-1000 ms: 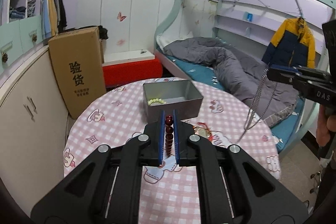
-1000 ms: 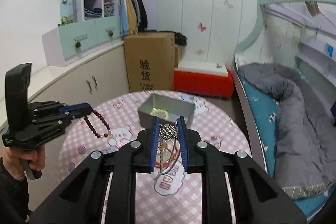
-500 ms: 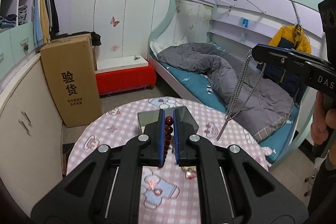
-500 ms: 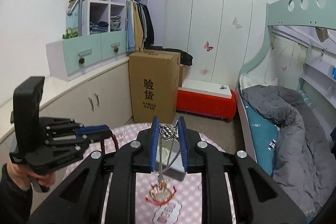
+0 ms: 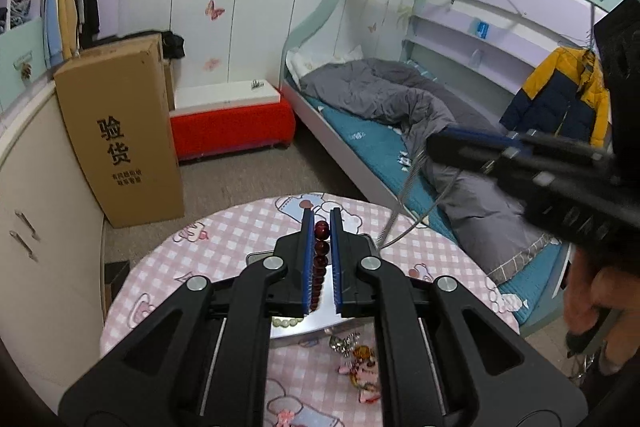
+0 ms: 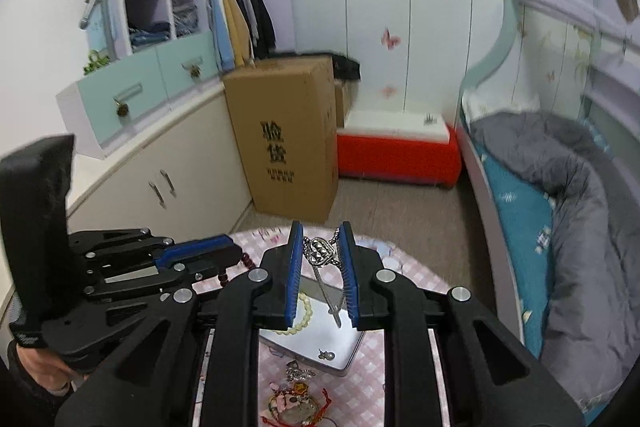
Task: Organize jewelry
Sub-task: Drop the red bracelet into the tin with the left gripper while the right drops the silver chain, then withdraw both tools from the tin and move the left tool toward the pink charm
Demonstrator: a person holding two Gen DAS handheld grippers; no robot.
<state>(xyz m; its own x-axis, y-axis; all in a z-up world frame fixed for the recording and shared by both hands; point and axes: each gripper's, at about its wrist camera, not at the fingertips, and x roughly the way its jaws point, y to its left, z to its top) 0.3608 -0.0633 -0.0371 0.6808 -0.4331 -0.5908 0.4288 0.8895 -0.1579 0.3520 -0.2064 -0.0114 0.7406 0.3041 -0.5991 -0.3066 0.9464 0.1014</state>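
My left gripper [image 5: 321,227] is shut on a string of dark red beads [image 5: 320,259] that hangs down between its blue pads. My right gripper [image 6: 322,237] is shut on a silver chain necklace with a studded heart pendant [image 6: 319,250]; the chain dangles below. Both grippers hover above a grey metal tin [image 6: 344,359] on the round pink checked table [image 5: 224,239]. Inside the tin lies a pale bead bracelet [image 6: 303,319]. In the left wrist view the right gripper [image 5: 436,147] shows at the right with the chain [image 5: 400,207] hanging. In the right wrist view the left gripper [image 6: 228,247] shows at the left.
Loose trinkets [image 6: 294,399] lie on the table in front of the tin. A tall cardboard box [image 5: 120,131] stands by the cream cabinets [image 6: 160,179]. A red bench [image 5: 232,131] and a bunk bed with grey duvet [image 5: 400,107] stand beyond. A person's hand [image 5: 592,299] holds the right handle.
Both grippers have moved forward over the table and stand over the tin, which has slid down under them in both views. The beads and the chain stayed gripped.
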